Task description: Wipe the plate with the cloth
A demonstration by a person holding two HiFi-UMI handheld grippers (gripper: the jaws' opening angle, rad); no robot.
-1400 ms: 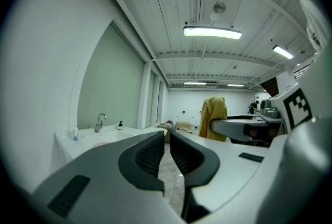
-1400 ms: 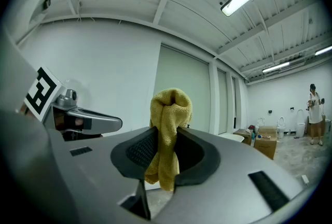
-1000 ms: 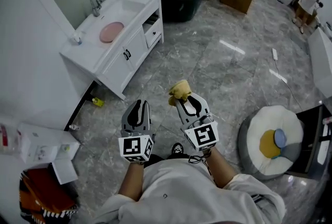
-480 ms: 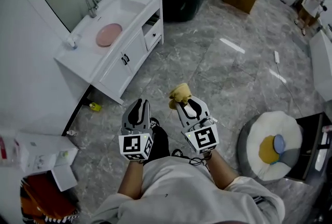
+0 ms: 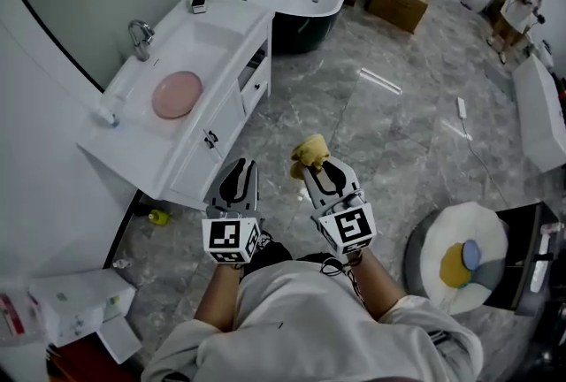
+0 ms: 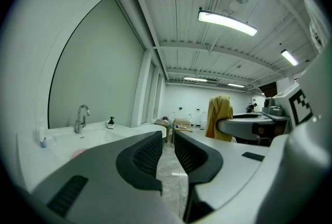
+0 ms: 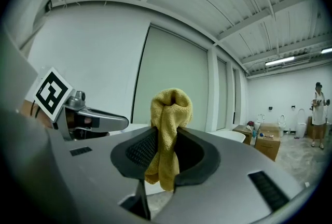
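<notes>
The person stands on the grey marble floor point(image 5: 371, 124), well apart from the white vanity surface point(image 5: 225, 26) at the far left. The pink plate point(image 5: 177, 95) lies flat in the sink basin set into that surface, near the tap point(image 5: 139, 34). Nothing touches it, so the wiping has not begun.

The right tongs point(image 5: 311, 172) are clamped on the yellow cloth point(image 5: 309, 152). Its bunched top stands up above the jaws and a shorter end hangs below them. The left tongs point(image 5: 239, 184) carry nothing; their jaws stand just apart, with only a narrow slit of floor showing between them.

The cloth looks like soft, light terry that flops and folds. It is pinched across its middle, so the loose fold above the jaws is probably the part that will meet the plate.

The plate looks stiff, smooth and breakable, and it will likely slide around the glazed basin under a wiping stroke. The free left tongs would do best to take it by the rim, or press on its edge to steady it, and not on the slick flat face.
</notes>
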